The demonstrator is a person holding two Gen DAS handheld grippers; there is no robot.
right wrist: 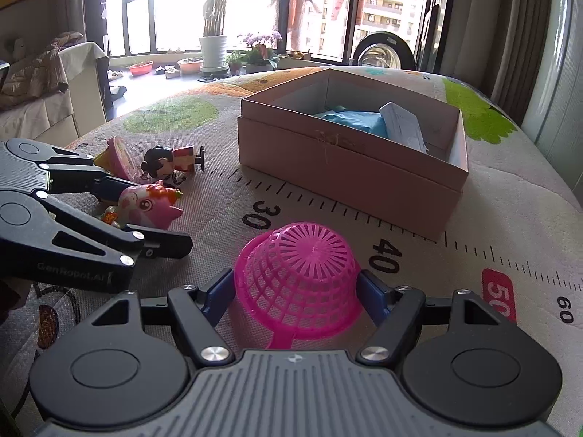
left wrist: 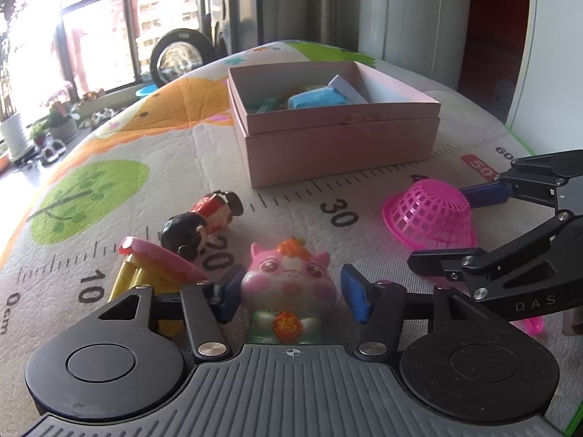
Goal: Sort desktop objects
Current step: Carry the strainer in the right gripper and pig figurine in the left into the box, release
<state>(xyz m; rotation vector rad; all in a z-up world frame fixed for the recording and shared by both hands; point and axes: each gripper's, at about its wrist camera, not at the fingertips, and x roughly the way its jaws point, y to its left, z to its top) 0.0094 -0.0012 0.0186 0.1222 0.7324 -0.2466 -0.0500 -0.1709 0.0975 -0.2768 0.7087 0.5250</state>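
A pink pig figurine [left wrist: 288, 284] stands on the mat between the blue pads of my left gripper [left wrist: 291, 293]; the jaws are open, with a gap on the right side. It also shows in the right wrist view [right wrist: 147, 205]. A magenta mesh basket [right wrist: 297, 278] lies upside down between the pads of my right gripper [right wrist: 297, 296], jaws open around it; it also shows in the left wrist view [left wrist: 430, 218]. A black-haired doll in red [left wrist: 202, 224] lies on its side behind the pig. A pink and yellow toy [left wrist: 153, 269] lies to the left.
An open pink cardboard box [left wrist: 339, 142] holding blue items stands at the back of the printed ruler mat [left wrist: 339, 211]; it also shows in the right wrist view [right wrist: 349, 171]. The mat's edges drop off at right. Plant pots and a window lie beyond.
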